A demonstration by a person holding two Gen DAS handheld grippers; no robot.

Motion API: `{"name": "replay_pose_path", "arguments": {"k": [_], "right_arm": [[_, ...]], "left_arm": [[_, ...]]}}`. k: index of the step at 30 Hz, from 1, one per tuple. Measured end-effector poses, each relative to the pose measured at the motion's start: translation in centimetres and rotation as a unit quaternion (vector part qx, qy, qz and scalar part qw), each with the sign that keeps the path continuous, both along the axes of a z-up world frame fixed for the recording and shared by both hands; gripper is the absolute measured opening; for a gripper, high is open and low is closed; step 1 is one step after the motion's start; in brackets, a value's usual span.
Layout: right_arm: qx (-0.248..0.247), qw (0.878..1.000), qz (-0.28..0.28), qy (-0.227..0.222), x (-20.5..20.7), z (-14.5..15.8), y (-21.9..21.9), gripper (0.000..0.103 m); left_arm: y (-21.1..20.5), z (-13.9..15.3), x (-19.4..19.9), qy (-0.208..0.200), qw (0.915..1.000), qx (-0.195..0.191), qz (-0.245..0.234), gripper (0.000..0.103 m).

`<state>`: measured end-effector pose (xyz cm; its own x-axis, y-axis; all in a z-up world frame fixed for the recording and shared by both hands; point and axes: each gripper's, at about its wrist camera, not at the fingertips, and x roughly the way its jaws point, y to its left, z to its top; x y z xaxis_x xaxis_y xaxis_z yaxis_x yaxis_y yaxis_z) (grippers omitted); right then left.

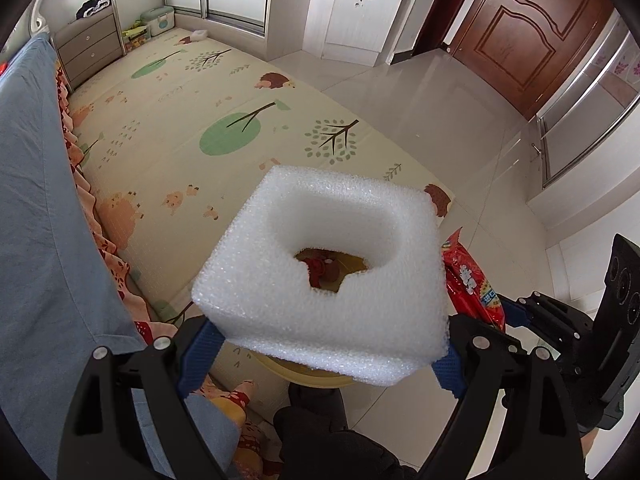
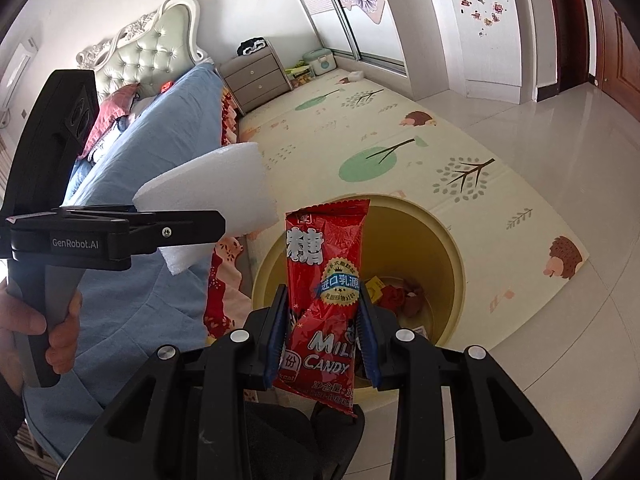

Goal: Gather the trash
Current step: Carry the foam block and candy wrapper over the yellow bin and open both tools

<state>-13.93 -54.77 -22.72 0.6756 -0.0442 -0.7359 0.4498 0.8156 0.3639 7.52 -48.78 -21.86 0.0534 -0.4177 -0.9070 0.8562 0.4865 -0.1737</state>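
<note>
The left gripper (image 1: 320, 344) was clamped wide across a white foam block (image 1: 320, 264), its blue pads (image 1: 202, 354) pressing opposite sides so the light, bulky piece rode above the bin (image 2: 448, 240). Through the block's central hole, the bin's yellow floor and red scraps showed directly below. The right gripper (image 2: 322, 340) was clamped on a red candy bag (image 2: 324, 280), gripped near its lower half so the wrapper stood upright over the bin's mouth. The bin stood on the floor at the corner of the play mat (image 2: 400, 152), just beside the bed (image 2: 132, 200). Both pieces appeared positioned for release, though neither had yet been let go.
</note>
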Motion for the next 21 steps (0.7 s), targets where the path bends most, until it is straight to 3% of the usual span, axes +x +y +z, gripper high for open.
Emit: {"name": "replay_pose_path", "arguments": {"k": [5, 6, 8, 13, 21], "right_arm": [[0.0, 1.0, 0.006, 0.021, 1.1, -1.2, -0.3, 0.037], [-0.002, 1.0, 0.006, 0.028, 1.5, -1.3, -0.5, 0.059], [-0.013, 0.999, -0.009, 0.036, 1.7, -1.6, -0.6, 0.082], [0.009, 1.0, -0.02, 0.021, 0.9, -1.9, -0.9, 0.081], [0.018, 0.999, -0.035, 0.011, -1.1, -1.0, -1.1, 0.081]], "left_arm": [[-0.3, -1.0, 0.5, 0.003, 1.0, 0.003, 0.003, 0.088], [-0.3, -1.0, 0.7, 0.004, 1.0, -0.003, 0.005, 0.09], [-0.3, -1.1, 1.1, 0.007, 0.9999, -0.005, 0.01, 0.1], [-0.4, -1.4, 1.3, 0.019, 0.9997, 0.001, 0.014, 0.099], [-0.2, -0.2, -0.4, 0.002, 1.0, -0.006, -0.007, 0.099]]}}
